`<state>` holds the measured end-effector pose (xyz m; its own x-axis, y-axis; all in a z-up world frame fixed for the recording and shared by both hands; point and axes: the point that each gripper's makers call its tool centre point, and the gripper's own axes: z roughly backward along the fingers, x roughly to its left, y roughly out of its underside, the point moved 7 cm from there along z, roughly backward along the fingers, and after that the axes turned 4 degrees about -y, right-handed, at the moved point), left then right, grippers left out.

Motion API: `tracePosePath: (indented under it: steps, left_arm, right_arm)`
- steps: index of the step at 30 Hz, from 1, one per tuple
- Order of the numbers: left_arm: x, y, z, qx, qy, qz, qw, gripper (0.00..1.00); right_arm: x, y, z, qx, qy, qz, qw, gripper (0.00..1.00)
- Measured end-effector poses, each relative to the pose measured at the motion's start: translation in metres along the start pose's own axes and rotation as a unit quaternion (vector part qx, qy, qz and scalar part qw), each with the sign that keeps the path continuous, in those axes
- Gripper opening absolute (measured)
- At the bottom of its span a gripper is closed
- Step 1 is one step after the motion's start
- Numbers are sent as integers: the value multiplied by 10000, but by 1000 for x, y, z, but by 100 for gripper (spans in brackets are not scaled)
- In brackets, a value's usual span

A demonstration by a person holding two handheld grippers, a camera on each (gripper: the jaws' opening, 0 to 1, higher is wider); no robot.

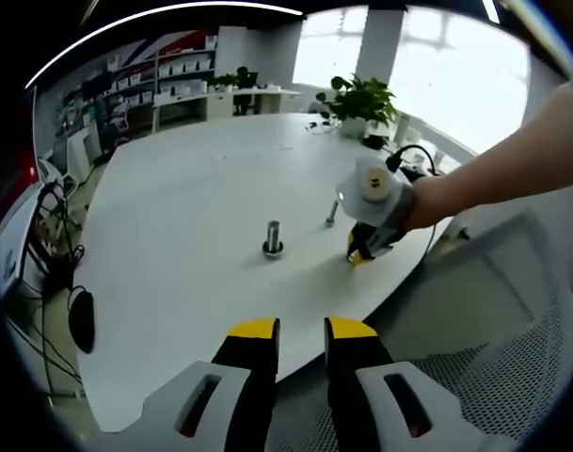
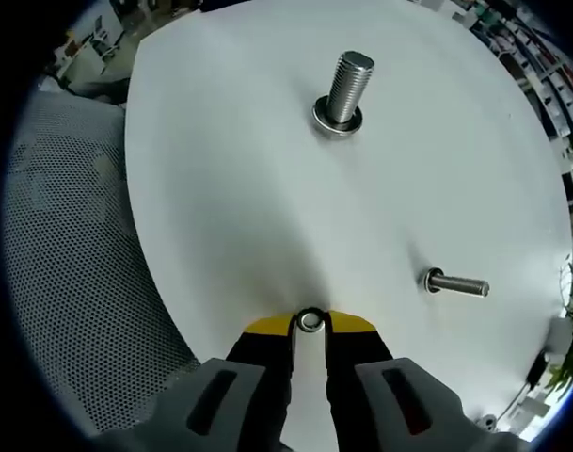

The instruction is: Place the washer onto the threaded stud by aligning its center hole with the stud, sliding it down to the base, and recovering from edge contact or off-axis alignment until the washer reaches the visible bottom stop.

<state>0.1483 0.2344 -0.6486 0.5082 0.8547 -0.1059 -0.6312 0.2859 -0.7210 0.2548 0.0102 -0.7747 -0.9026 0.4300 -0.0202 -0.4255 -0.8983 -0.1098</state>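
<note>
Right gripper (image 2: 310, 323) fingers pinch the washer (image 2: 310, 321) by its rim, well short of the upright stud (image 2: 346, 87) — small, stiff, likely slippery steel; left gripper (image 1: 301, 330) fingers narrow, empty.

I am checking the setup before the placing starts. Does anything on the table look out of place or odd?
Nothing looks spilled or damaged. The large threaded stud stands upright with a ring already around its base. A smaller bolt stands apart from it. The right gripper holds a small washer between its tips.
</note>
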Motion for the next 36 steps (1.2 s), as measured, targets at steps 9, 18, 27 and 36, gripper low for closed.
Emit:
tracePosePath:
  steps: [9, 18, 27, 36]
  left_arm:
    - [4, -1, 1, -55, -93, 99, 9999, 17]
    - [6, -1, 2, -81, -156, 190, 9997, 17]
    - [6, -4, 3, -184, -189, 258, 9993, 17]
    - [6, -6, 5, -238, -183, 367, 9989, 18]
  right_arm:
    - [-2, 0, 0, 80, -66, -176, 9998, 14]
    - [-3, -1, 0, 127, -98, -173, 9997, 14]
    - [-5, 0, -1, 94, -152, -118, 9998, 14]
    - [-4, -2, 1, 166, -211, 147, 9995, 14]
